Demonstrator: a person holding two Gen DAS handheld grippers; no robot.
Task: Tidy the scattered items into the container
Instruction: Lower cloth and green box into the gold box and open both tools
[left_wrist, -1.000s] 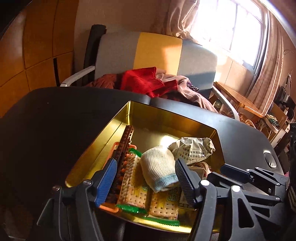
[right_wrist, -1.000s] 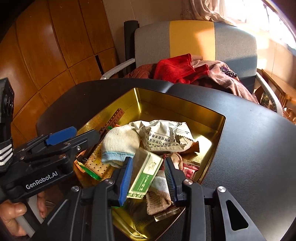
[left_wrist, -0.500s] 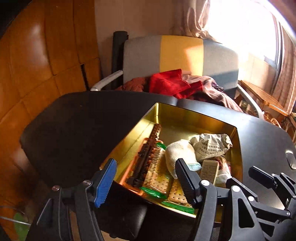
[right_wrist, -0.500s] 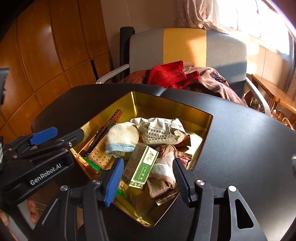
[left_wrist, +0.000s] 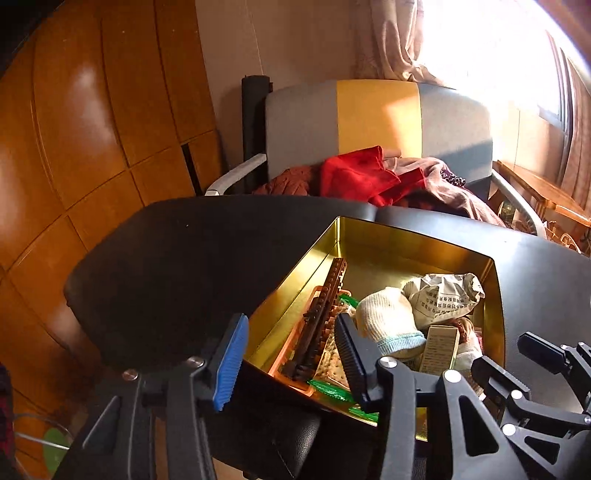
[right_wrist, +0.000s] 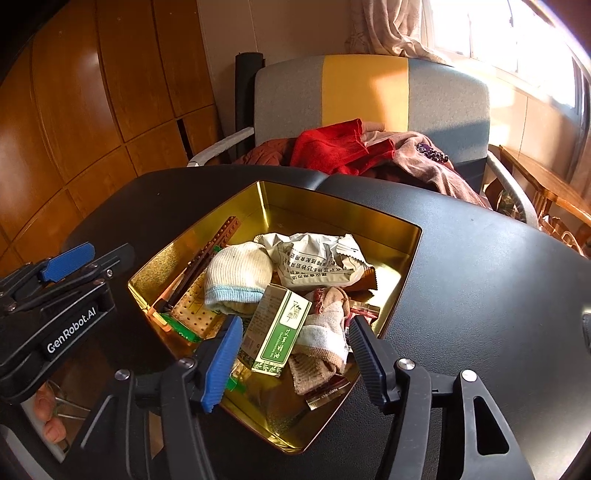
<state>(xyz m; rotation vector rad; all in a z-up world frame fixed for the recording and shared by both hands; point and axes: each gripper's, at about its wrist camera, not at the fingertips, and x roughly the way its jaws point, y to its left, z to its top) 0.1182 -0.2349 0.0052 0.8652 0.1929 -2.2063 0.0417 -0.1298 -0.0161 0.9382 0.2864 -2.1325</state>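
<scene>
While both tongs gape empty, green box lies in gold tin.

Your gold tin sat on a black table. In it you had a cream sock with a pale blue cuff, a green-and-white box, a white printed packet and a brown studded strip. Each gripper carried one blue pad and one black.

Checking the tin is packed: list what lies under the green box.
The green box lies atop a beige sock and leans on the white sock. The gold tin floor beneath is hidden.
</scene>
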